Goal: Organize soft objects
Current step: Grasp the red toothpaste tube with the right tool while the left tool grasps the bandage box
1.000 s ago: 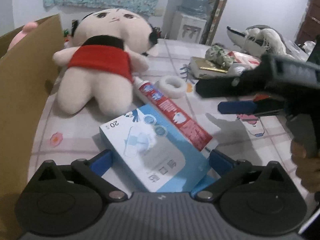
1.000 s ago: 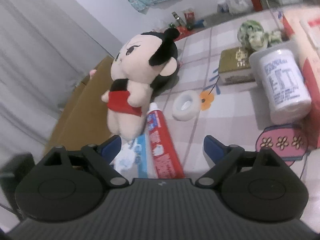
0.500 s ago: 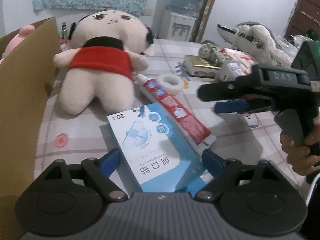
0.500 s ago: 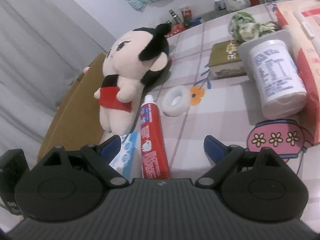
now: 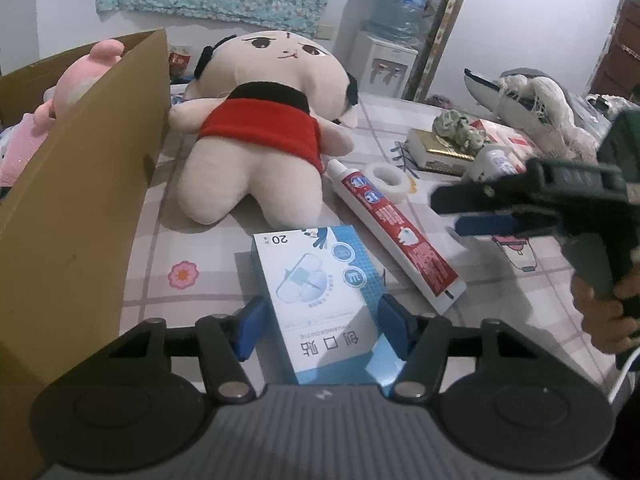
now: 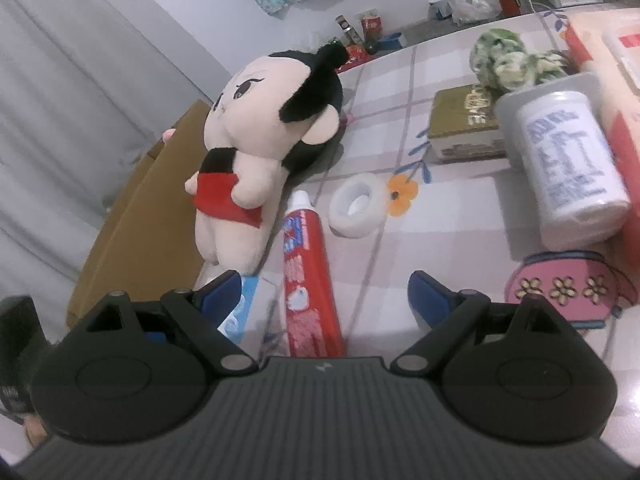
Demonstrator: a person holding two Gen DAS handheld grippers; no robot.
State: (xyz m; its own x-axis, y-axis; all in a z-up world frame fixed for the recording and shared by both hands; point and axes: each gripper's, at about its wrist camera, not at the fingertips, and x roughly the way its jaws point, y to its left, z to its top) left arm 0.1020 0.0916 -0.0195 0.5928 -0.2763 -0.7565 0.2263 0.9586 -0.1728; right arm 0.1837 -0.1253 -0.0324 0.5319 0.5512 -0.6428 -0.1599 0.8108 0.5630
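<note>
The plush doll (image 5: pixel 260 136), cream with a red bib and black hair, is the biggest soft thing I see, lying on its back on the tabletop (image 5: pixel 208 248) at twelve o'clock from my left claw (image 5: pixel 320 320), just beside the open cardboard box (image 5: pixel 80 208) at nine o'clock. In that box a pink plush (image 5: pixel 72 92) shows over the wall. From the right wrist view the doll (image 6: pixel 260 140) sits at eleven o'clock from my right claw (image 6: pixel 320 292).

The blue plaster box (image 5: pixel 320 296) lies flat between my left claw's blue pads (image 5: pixel 250 334). Those jaws have just been closing on it; the pads stand right at its long sides, though I cannot tell whether they press yet. At two o'clock from it lies the red toothpaste tube (image 5: pixel 396 232), and beyond that the white tape roll (image 5: pixel 388 178).

My right claw is spread wide and empty, the toothpaste tube's (image 6: pixel 310 280) tail lying between its jaws without touching them. A white bottle (image 6: pixel 568 172) lies on its side at two o'clock, a brown book (image 6: pixel 460 124) behind it.
</note>
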